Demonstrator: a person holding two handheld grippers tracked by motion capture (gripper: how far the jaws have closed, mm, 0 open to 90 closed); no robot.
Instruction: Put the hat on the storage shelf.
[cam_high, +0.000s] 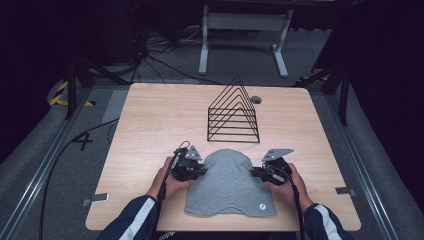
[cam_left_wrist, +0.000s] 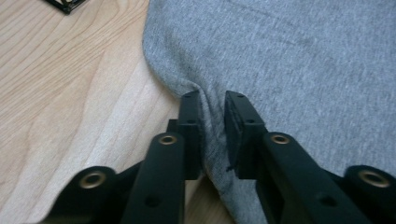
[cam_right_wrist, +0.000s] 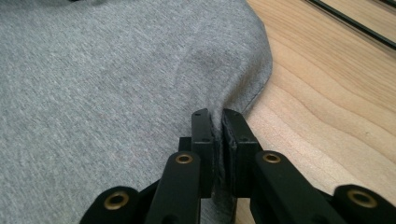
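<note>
Just in front of the black wire rack (cam_high: 233, 112), on the near half of the wooden table (cam_high: 150, 120), a grey knitted beanie (cam_high: 230, 182) is laid flat. Its rounded crown is turned toward the rack and its wider, wavy hem toward the table's near edge. The cloth is a plain heathered grey, finely ribbed, with a stitched seam visible along its right edge in the right gripper view. A small round pale badge (cam_high: 261, 206) is sewn near the hem, on the side away from the rack; whatever is printed on it cannot be read.

The beanie's left edge, to the left of the rack's base, is pinched by the left gripper (cam_left_wrist: 212, 100), whose jaws are closed to a narrow gap with a fold of grey cloth gathered between the pads. The right edge, below the rack's right corner, is clamped by the right gripper (cam_right_wrist: 215, 116), whose jaws are drawn almost together on a thin ridge of fabric. Each gripper is held in one of the person's hands, with dark sleeves bearing a white stripe seen at the near edge.
</note>
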